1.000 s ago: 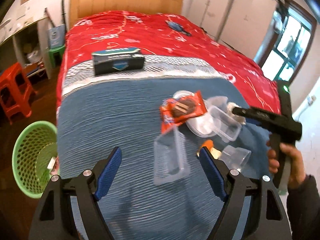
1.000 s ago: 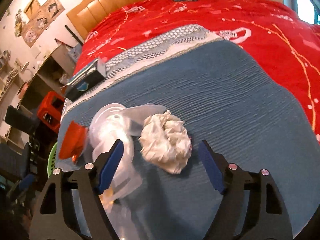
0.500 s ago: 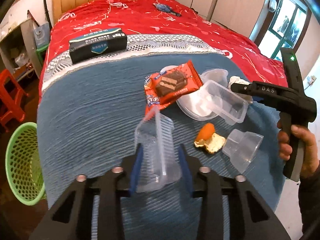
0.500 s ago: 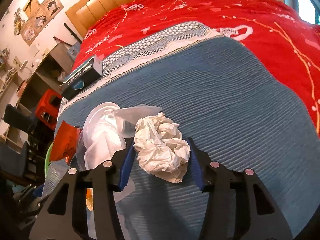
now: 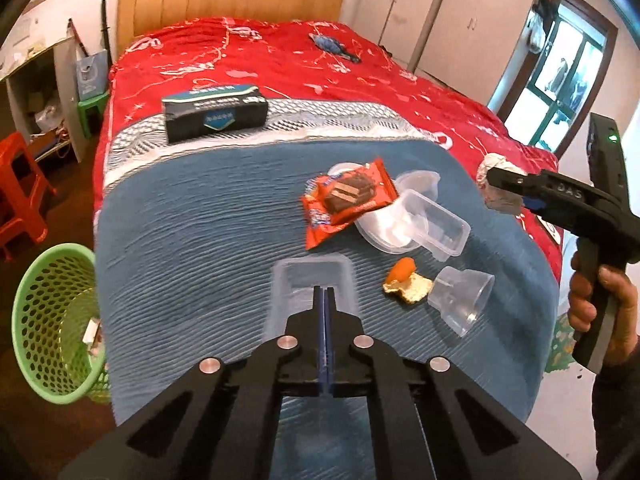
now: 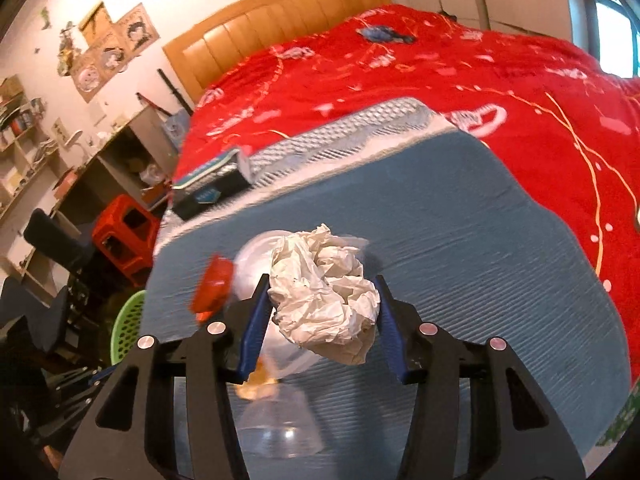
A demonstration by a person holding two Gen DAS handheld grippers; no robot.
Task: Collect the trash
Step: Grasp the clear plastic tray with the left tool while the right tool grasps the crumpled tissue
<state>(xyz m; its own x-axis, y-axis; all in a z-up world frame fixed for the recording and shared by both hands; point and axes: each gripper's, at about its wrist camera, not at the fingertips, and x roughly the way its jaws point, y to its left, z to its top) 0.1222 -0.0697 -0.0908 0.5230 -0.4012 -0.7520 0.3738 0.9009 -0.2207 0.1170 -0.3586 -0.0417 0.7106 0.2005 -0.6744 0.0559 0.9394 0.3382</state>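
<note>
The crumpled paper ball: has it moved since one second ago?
Yes. The crumpled paper ball has been lifted off the blue blanket, clamped in the right hand-held gripper.

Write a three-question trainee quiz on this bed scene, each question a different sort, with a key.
1. True or false: the left gripper is shut on the clear rectangular plastic tray.
2. What does the right gripper hold? A) crumpled white paper ball B) orange peel C) dark box
3. Fill in: the green mesh basket stands on the ____ beside the bed.

Key: 1 true; 2 A; 3 floor.
</note>
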